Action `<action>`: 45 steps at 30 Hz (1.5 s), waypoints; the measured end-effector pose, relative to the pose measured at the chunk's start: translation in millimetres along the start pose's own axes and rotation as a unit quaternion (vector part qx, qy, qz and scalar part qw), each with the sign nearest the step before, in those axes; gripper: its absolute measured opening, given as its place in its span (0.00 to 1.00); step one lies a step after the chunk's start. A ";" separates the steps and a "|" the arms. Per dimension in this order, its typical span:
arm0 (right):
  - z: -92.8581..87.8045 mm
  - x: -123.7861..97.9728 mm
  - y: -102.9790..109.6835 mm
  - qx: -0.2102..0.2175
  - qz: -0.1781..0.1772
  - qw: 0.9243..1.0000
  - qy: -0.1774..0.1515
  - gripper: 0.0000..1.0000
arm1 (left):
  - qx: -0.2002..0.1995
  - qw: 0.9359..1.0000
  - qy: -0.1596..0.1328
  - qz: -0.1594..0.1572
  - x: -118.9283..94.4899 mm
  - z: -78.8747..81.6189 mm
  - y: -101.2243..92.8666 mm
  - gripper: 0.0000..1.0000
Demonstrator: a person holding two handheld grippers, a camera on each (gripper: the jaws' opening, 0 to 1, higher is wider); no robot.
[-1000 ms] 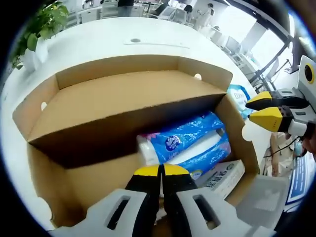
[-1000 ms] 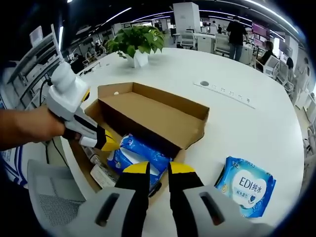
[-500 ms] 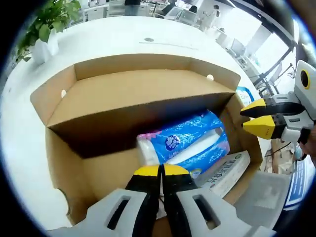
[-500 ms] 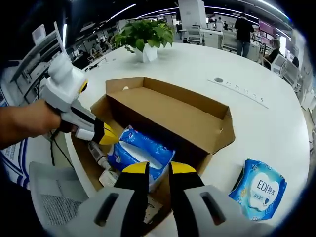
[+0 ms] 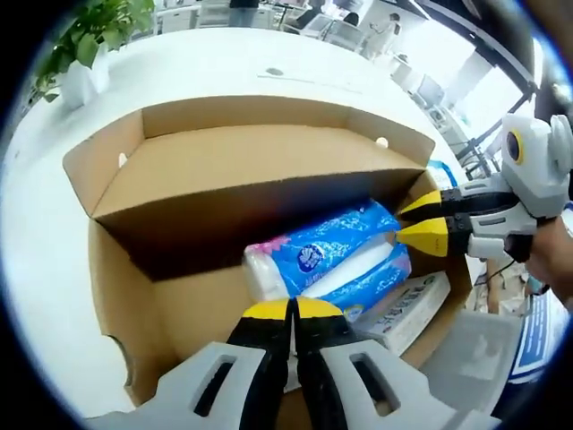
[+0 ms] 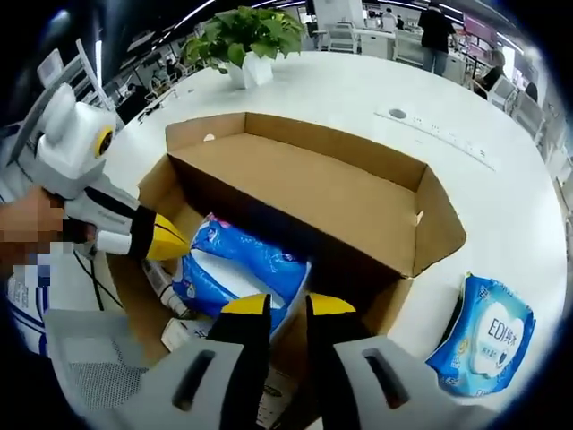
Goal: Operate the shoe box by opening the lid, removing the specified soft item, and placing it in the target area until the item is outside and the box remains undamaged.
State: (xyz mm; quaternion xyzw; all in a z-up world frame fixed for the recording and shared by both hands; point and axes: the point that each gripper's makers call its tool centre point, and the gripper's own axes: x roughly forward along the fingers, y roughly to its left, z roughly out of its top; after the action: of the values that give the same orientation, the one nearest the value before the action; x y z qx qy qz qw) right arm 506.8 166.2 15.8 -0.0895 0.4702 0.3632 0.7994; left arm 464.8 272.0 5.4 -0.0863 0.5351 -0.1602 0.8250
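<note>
The open cardboard shoe box (image 6: 295, 179) sits on the white table (image 6: 501, 206). Inside lies the blue tissue pack (image 5: 331, 260), beside what may be a booklet (image 5: 403, 309). The left gripper (image 5: 293, 312) is pressed together; the right gripper (image 6: 276, 306) is slightly parted above the pack.

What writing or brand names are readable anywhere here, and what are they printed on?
"EDI", with characters beside it too small to read: on the blue packet lying on the white table.
Round logo on the blue tissue pack in the cardboard box: blurred.
Print on the white carton beside it: too small.
</note>
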 end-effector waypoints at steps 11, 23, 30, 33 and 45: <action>-5.6 7.5 -0.5 0.010 0.005 1.000 0.016 0.01 | -0.006 0.999 -0.037 -0.020 -3.6 12.6 -10.1 0.12; -6.2 8.9 -0.3 0.015 0.005 1.000 0.018 0.00 | -0.004 1.000 -0.007 0.006 11.6 5.5 4.2 0.12; -6.6 9.1 0.5 0.012 0.005 1.000 0.018 0.00 | 0.007 1.000 0.002 0.007 11.3 3.6 0.1 0.00; -7.0 8.0 0.4 0.013 0.005 1.000 0.016 0.00 | 0.003 1.000 0.001 0.006 10.9 3.9 0.6 0.00; -4.0 -2.9 3.8 0.014 0.007 1.000 0.005 0.00 | 0.005 1.000 -0.008 0.003 0.1 7.0 -3.3 0.00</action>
State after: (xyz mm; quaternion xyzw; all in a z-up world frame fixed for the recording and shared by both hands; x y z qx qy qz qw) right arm 500.7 165.6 16.8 -0.0771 0.4797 0.3618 0.7956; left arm 470.7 268.7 9.2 -0.0818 0.5281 -0.1602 0.8299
